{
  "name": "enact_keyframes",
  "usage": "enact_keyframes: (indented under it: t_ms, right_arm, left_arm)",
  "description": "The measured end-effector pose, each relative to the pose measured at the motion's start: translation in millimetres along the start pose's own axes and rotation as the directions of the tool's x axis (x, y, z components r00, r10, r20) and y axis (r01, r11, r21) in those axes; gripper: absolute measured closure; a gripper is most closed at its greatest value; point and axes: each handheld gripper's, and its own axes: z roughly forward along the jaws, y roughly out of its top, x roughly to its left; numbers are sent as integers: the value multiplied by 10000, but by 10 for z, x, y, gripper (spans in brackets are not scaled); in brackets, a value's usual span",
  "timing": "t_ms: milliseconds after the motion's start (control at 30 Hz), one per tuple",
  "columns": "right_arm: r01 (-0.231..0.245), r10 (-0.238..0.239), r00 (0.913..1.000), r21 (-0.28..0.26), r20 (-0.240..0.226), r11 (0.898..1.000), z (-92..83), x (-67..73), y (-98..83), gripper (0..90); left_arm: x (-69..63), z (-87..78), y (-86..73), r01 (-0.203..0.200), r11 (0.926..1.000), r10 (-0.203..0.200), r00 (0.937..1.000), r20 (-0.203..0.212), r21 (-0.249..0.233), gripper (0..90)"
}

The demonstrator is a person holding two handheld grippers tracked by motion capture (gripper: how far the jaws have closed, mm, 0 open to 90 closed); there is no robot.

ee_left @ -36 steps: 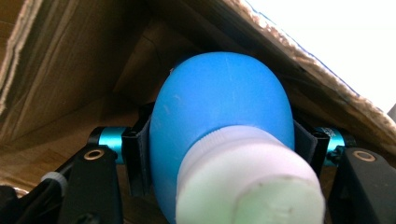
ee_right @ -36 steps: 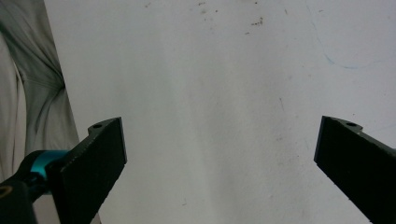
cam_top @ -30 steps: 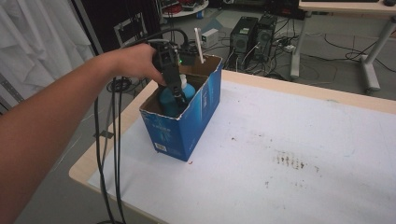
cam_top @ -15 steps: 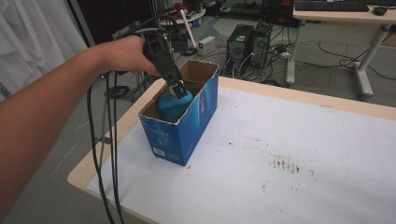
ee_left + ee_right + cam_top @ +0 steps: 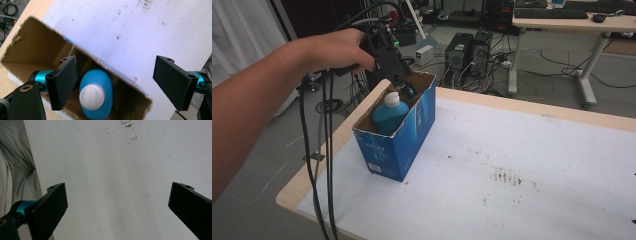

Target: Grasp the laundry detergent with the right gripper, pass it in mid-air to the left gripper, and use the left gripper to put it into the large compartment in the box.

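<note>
A teal bottle (image 5: 388, 116) with a white cap (image 5: 91, 96) stands upright inside an open blue cardboard box (image 5: 404, 142) near the table's left edge. My left gripper (image 5: 404, 86) hovers just above the box's far end, over the bottle. Its jaws have just been opening and now stand apart, clear of the bottle. From the left gripper view (image 5: 117, 83) I look straight down on the bottle (image 5: 96, 93) in the box (image 5: 37, 47), nothing pressed between the pads. My right gripper (image 5: 117, 207) hangs open over bare white table, holding nothing.
A white sheet (image 5: 522, 165) with a few dark smudges (image 5: 507, 176) covers the tabletop to the right of the box. Thick black cables (image 5: 319, 165) hang from my left gripper past the table's left edge. Computer towers (image 5: 469, 52) and a desk (image 5: 572, 20) stand beyond.
My left gripper has let go of the bottle, opened its jaws and risen out of the box. The bottle stays standing inside.
</note>
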Motion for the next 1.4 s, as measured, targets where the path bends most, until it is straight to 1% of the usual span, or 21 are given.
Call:
enact_keyframes:
  t_ms: [33,133,167,233,333,400,433,467,500,533,600,700,833,900,1033,1133,1200,1233,1300,1333,1400]
  right_arm:
    - [9,-9,10000,-43,7,10000,-1,1,-3,17]
    - [-9,9,10000,-68,44,10000,-13,5,-11,17]
    - [-40,41,10000,-78,51,10000,-16,5,-15,17]
    - [-67,67,10000,-86,66,9999,-25,-2,-22,17]
    - [-113,114,9999,-102,79,9999,-31,-6,-33,17]
    - [-118,119,9999,-110,84,9999,-34,-7,-38,17]
    - [-196,196,9998,-75,92,9998,-38,-2,-41,17]
    - [-168,168,9998,-83,92,9998,-39,-3,-43,17]
    - [-156,157,9998,-92,101,9998,-42,-3,-44,17]
    - [-172,173,9998,-108,108,9998,-46,-2,-46,17]
    - [-148,149,9998,-140,98,9998,-47,-4,-50,17]
    - [-214,216,9997,-136,110,9997,-52,-2,-59,17]
    - [-185,186,9998,-157,101,9997,-53,-6,-62,17]
    - [-220,222,9997,-157,120,9996,-50,-5,-55,17]
    - [-152,153,9998,-149,118,9998,-40,-6,-40,17]
    - [-141,142,9999,-137,89,9998,-33,-2,-27,17]
    - [-177,178,9998,-120,95,9998,-28,-1,-20,17]
    - [-155,156,9999,-121,72,9998,-25,-4,-17,17]
    - [-156,157,9999,-112,60,9998,-22,-7,-13,17]
    - [-171,172,9998,-94,55,9998,-17,-8,-11,16]
    - [-150,150,9999,-50,12,9999,-6,-9,-5,17]
  left_arm:
    - [-21,3,20,-173,9998,173,9998,66,-64,196]
    - [-80,36,81,-622,9979,628,9969,475,-151,196]
    - [-98,51,106,-769,9970,775,9958,497,-122,195]
    - [-130,92,153,-908,9959,909,9940,606,-42,101]
    - [-183,133,229,-1386,9902,1394,9878,700,-165,88]
    - [-214,151,288,-1607,9867,1623,9826,899,-241,15]
    - [-230,156,313,-1759,9838,1784,9794,947,-335,16]
    - [-248,162,337,-1964,9798,1990,9759,895,-378,16]
    - [-264,171,362,-2086,9775,2105,9740,834,-317,16]
    - [-280,184,386,-2153,9762,2166,9734,745,-252,16]
    - [-294,198,411,-2196,9754,2203,9725,763,-171,16]
    - [-369,246,503,-2364,9716,2365,9685,775,-110,16]
    - [-460,303,604,-2628,9648,2627,9618,768,-89,16]
    - [-510,344,669,-2814,9596,2801,9570,757,70,16]
    - [-600,426,780,-2982,9544,2957,9509,908,151,17]
    - [-677,496,869,-3169,9481,3131,9444,1007,244,16]
    - [-710,544,922,-3218,9463,3175,9430,994,301,16]
    - [-725,569,944,-3171,9478,3125,9446,1007,325,17]
    - [-735,595,966,-3179,9474,3125,9441,1047,386,17]
    - [-750,645,998,-3221,9456,3152,9420,1155,463,17]
    - [-770,707,1025,-3232,9448,3153,9415,1192,539,16]
